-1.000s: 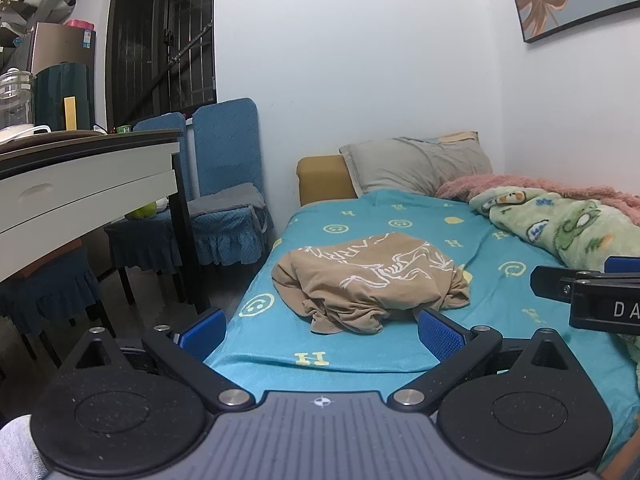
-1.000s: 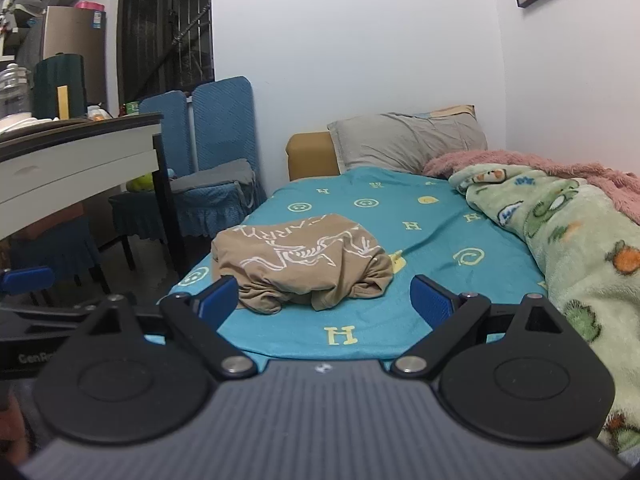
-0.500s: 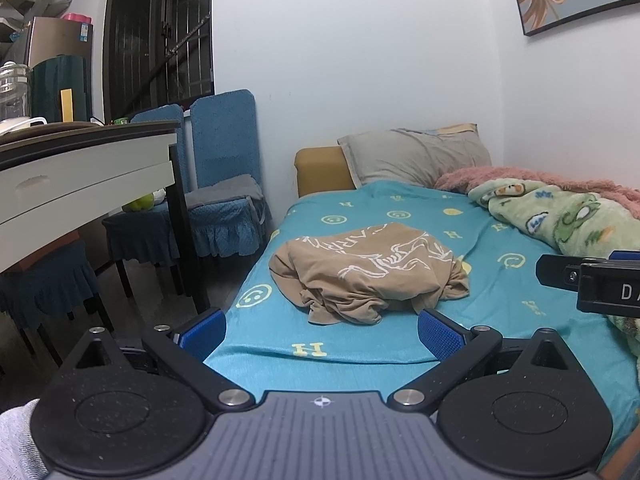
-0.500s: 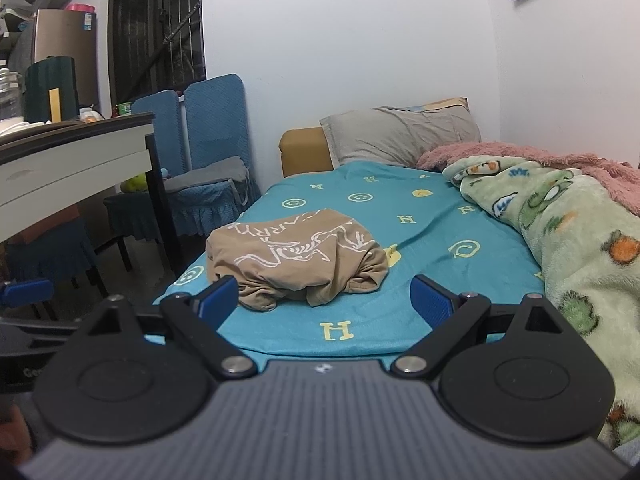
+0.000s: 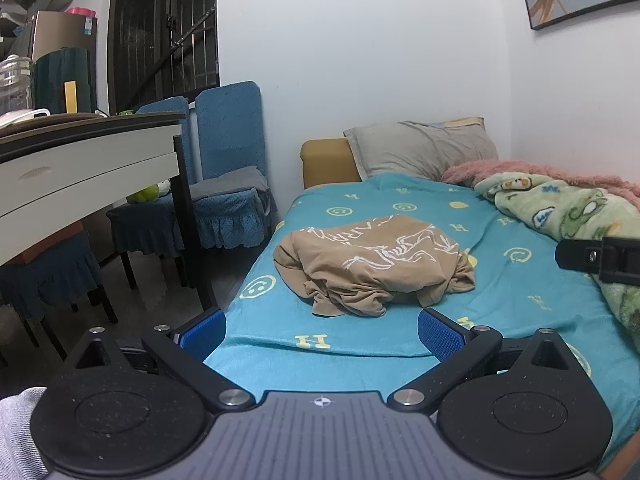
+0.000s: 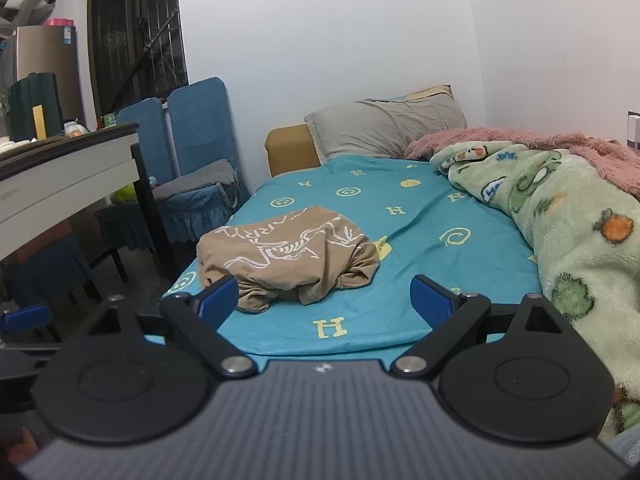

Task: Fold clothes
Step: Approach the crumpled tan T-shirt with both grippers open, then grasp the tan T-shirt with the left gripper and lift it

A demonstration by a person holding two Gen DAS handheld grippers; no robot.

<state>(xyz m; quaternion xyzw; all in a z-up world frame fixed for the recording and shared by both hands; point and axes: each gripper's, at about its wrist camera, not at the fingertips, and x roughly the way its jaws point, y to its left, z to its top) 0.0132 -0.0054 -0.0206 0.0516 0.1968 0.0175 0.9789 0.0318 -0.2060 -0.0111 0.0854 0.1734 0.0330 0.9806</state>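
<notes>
A crumpled tan shirt point(image 5: 372, 264) with a white print lies in a heap on the teal bed sheet point(image 5: 360, 344), near the bed's left edge. It also shows in the right wrist view point(image 6: 288, 256). My left gripper point(image 5: 320, 330) is open and empty, short of the shirt near the foot of the bed. My right gripper point(image 6: 326, 300) is open and empty, also short of the shirt. The right gripper's side shows at the right of the left wrist view point(image 5: 600, 258).
A green cartoon blanket point(image 6: 560, 220) and a pink blanket point(image 6: 540, 140) fill the bed's right side. A grey pillow point(image 5: 420, 148) lies at the head. A table point(image 5: 80, 160) and blue chairs point(image 5: 228, 184) stand left of the bed.
Both grippers have moved forward toward the bed, so the shirt looks larger and nearer. Both stay open and empty.
</notes>
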